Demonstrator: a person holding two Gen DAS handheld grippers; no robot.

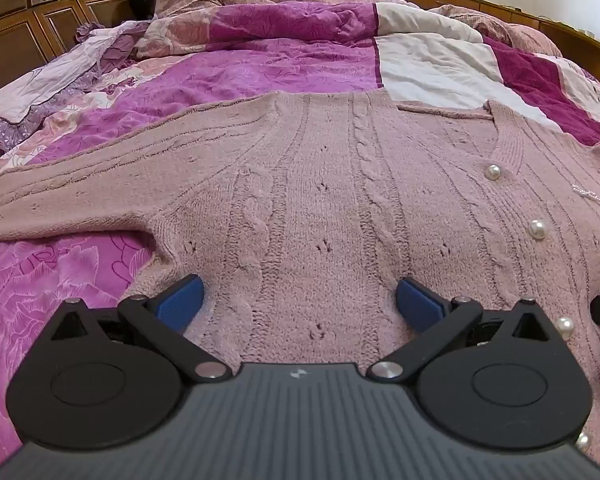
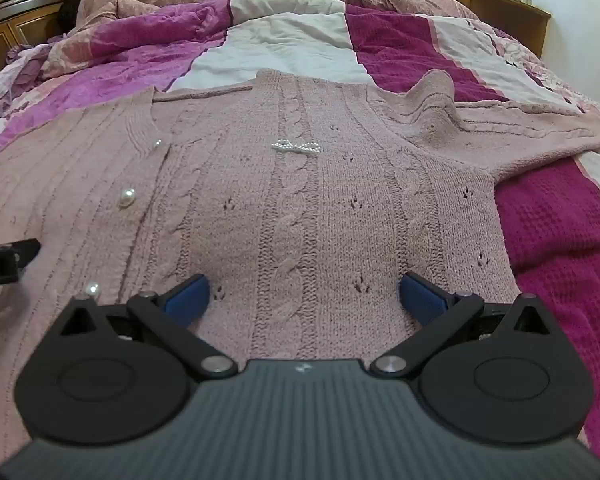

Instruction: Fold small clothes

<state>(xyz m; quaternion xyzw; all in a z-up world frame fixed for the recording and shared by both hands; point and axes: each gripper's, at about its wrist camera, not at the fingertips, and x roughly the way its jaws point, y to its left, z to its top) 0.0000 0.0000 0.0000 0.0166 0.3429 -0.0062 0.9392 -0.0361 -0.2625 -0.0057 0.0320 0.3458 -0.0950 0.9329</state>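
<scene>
Hovering wide-jawed over the flat pink cable-knit cardigan (image 1: 320, 208), left gripper (image 1: 298, 300) and right gripper (image 2: 304, 296) risk snagging its pearl buttons (image 1: 537, 229).

Both wrist views sit low and close over the pink cardigan (image 1: 320, 200), looking forward up the bed (image 1: 280, 68) toward the headboard (image 1: 24, 20). Left view covers the garment's left half, right view the right half. Shared: the pearl buttons (image 2: 127, 198) down the middle, each other's gripper edge.
</scene>
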